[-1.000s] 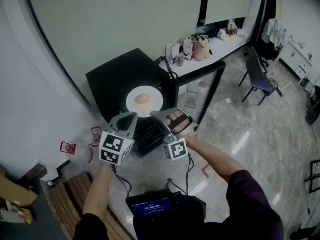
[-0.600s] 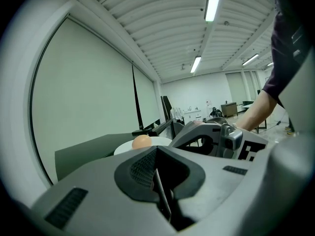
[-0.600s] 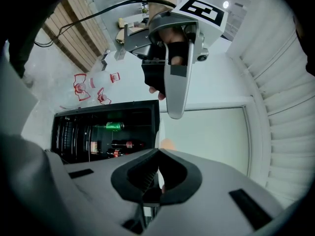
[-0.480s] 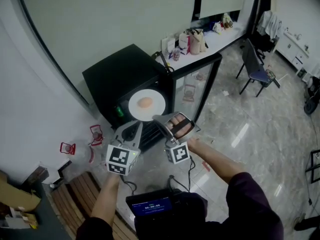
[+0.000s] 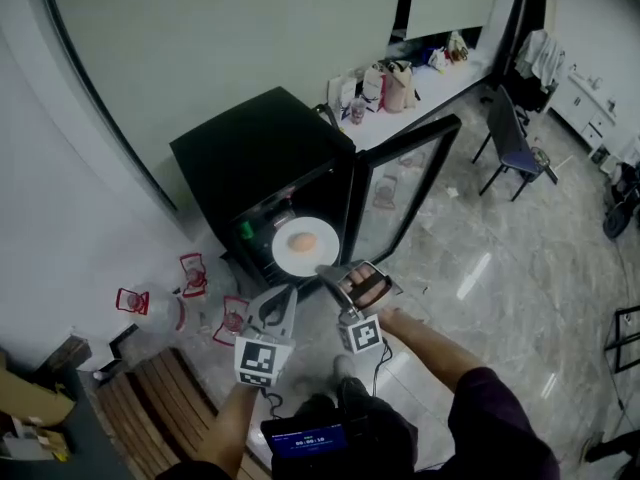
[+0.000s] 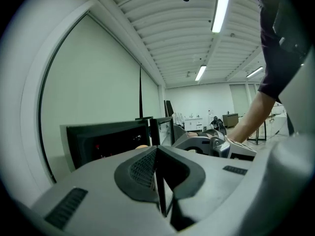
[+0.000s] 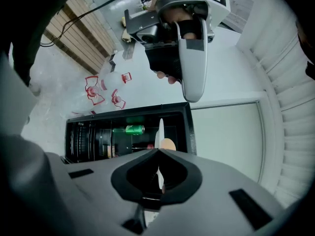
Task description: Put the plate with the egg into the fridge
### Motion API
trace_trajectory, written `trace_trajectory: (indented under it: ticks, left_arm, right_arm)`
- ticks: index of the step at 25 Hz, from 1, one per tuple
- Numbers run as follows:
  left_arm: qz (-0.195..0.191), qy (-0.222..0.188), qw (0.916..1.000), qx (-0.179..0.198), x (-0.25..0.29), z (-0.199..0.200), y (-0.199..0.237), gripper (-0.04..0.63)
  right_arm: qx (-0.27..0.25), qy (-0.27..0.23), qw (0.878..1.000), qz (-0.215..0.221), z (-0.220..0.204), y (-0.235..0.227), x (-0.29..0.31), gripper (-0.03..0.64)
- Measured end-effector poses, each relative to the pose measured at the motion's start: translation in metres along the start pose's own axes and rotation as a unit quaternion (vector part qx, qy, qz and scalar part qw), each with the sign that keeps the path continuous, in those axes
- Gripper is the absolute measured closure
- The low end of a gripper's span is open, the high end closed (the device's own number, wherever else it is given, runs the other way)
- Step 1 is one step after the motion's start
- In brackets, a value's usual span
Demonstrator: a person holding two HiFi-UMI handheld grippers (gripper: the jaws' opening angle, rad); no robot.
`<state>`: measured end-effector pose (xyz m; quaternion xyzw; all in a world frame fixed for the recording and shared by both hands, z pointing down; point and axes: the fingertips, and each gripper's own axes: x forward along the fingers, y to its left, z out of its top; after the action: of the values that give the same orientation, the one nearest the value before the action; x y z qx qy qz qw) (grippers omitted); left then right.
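Observation:
A white plate [image 5: 305, 249] carrying a brown egg [image 5: 303, 242] hangs in front of the black fridge's [image 5: 255, 153] open interior. My left gripper [image 5: 283, 291] is shut on the plate's near-left rim and my right gripper [image 5: 325, 272] on its near-right rim. In the left gripper view the jaws [image 6: 157, 150] close on the thin plate edge, with a sliver of egg [image 6: 141, 146] beyond. The right gripper [image 7: 159, 152] view shows the plate [image 7: 160, 130] edge-on with the egg [image 7: 169, 144] beside it, and the fridge shelves [image 7: 123, 141] behind.
The fridge's glass door [image 5: 400, 183] stands swung open to the right. A green can [image 7: 131, 129] lies on a shelf inside. Red wire frames [image 5: 192, 271] sit on the floor left of the fridge. Wooden slats [image 5: 165, 403] lie near left; a counter with bags [image 5: 400, 83] and a chair [image 5: 515, 143] stand farther back.
Both grippers have sunk with the plate, from level with the fridge's top down to in front of its open interior. The egg stays on the plate.

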<state>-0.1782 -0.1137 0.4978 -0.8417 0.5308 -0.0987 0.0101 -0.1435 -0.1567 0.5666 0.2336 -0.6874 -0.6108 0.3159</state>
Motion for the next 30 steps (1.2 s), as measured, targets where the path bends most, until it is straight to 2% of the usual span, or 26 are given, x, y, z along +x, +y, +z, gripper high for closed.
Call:
trace_trajectory:
  ticks: [7,11,15,19,24,30]
  left_arm:
    - [0.041,0.018,0.9985,-0.033,0.039,-0.081,0.027,0.586]
    - [0.073,0.015,0.9967,-0.033,0.068,-0.133,0.051,0.586]
    - [0.105,0.024,0.9937,-0.029,0.105,-0.18,0.081,0.586]
    - [0.123,0.038,0.991,-0.038,0.138,-0.221,0.095,0.586]
    - [0.141,0.063,0.9867,-0.052,0.166,-0.255,0.108,0.586]
    - [0.153,0.081,0.9829,-0.064,0.181,-0.269,0.117,0.586]
  right_arm:
    - [-0.015,-0.031,0.999,0.027,-0.008,0.08,0.084,0.603]
    - [-0.043,-0.058,0.996,0.042,-0.025,0.124,0.139,0.603]
    - [-0.056,-0.069,0.995,0.037,-0.044,0.149,0.194,0.603]
    - [-0.073,-0.082,0.993,0.05,-0.056,0.177,0.228,0.603]
    - [-0.069,-0.099,0.99,0.071,-0.065,0.192,0.256,0.603]
    - [-0.073,-0.109,0.987,0.09,-0.069,0.205,0.269,0.603]
